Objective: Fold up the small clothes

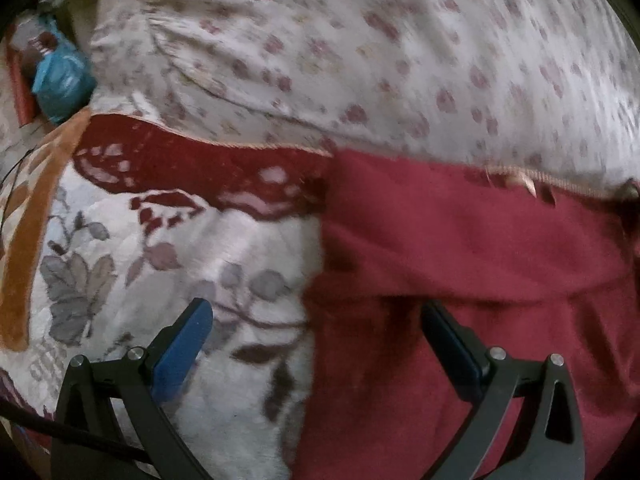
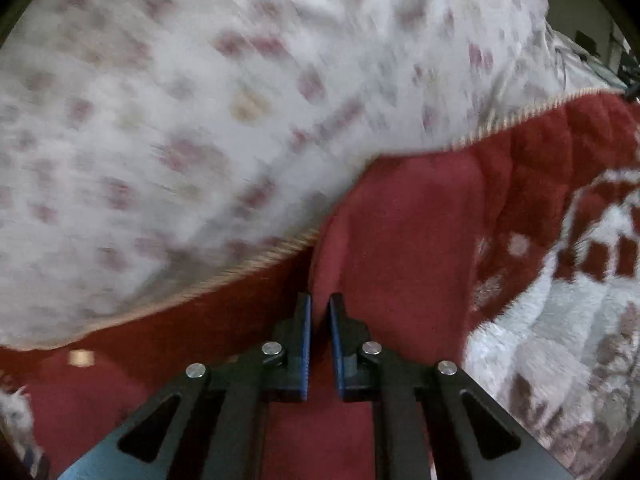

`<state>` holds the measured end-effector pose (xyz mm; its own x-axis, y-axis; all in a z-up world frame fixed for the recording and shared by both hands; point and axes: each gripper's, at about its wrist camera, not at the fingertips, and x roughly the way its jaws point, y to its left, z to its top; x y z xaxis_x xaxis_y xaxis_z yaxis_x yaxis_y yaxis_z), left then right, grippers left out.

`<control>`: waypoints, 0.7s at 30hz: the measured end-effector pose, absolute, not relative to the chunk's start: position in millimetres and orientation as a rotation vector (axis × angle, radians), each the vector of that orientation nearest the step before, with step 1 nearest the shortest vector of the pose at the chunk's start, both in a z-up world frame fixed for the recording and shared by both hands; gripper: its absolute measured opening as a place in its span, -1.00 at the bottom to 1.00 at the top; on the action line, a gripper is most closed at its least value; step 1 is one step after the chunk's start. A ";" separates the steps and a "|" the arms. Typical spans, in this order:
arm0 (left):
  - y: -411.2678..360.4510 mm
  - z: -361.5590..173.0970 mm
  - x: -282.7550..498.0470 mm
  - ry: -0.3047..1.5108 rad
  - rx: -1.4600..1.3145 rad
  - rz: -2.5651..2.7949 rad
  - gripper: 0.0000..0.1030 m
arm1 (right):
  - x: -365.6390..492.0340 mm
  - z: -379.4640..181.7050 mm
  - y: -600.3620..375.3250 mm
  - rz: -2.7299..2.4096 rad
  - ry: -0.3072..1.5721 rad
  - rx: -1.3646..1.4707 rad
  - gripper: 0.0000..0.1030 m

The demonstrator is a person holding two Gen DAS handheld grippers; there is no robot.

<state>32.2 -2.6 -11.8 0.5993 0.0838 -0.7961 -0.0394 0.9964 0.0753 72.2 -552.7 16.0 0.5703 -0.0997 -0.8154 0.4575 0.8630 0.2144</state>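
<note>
A dark red garment (image 1: 460, 248) lies on a patterned blanket, filling the right half of the left wrist view. My left gripper (image 1: 316, 316) is open, its jaws wide apart over the garment's left edge, one finger over the blanket and one over the red cloth. In the right wrist view the same red garment (image 2: 400, 220) rises in a fold between the jaws. My right gripper (image 2: 320, 312) is shut on that fold of the red garment.
A fuzzy blanket (image 1: 168, 264) with red, white and grey flower patterns lies under the garment. A white sheet with small pink flowers (image 1: 360, 40) covers the far side. A blue packet (image 1: 60, 80) lies at the far left.
</note>
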 end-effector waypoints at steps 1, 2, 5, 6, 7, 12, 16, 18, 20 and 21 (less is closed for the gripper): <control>1.9 -8.4 31.6 0.918 0.031 0.076 1.00 | 65.1 32.5 -544.8 -0.291 0.884 0.438 -0.80; 7.0 -5.3 31.6 0.911 0.006 0.082 1.00 | 60.5 45.7 -536.9 -0.247 0.865 0.439 -0.80; 23.5 0.4 30.5 0.895 -0.062 0.111 1.00 | 45.4 89.9 -494.8 -0.086 0.807 0.417 -0.80; 29.6 1.8 30.2 0.892 -0.086 0.124 1.00 | 44.8 104.8 -474.8 -0.020 0.788 0.407 -0.80; 33.5 3.0 29.8 0.888 -0.102 0.131 1.00 | 45.3 118.7 -451.7 0.052 0.771 0.395 -0.80; 49.7 9.5 27.4 0.861 -0.154 0.156 1.00 | 25.1 135.1 -339.9 0.346 0.761 0.365 -0.80; 57.7 9.2 30.5 0.857 -0.192 0.155 1.00 | 31.4 86.3 -250.6 0.454 0.850 0.223 -0.77; 58.8 9.0 31.8 0.860 -0.206 0.140 1.00 | 35.9 40.4 -214.3 0.479 0.984 0.162 -0.56; 58.1 10.7 31.4 0.855 -0.216 0.115 1.00 | 33.6 7.6 -201.1 0.485 1.091 0.161 -0.24; 57.2 11.6 31.0 0.850 -0.218 0.105 1.00 | 32.0 1.7 -200.3 0.488 1.098 0.167 -0.22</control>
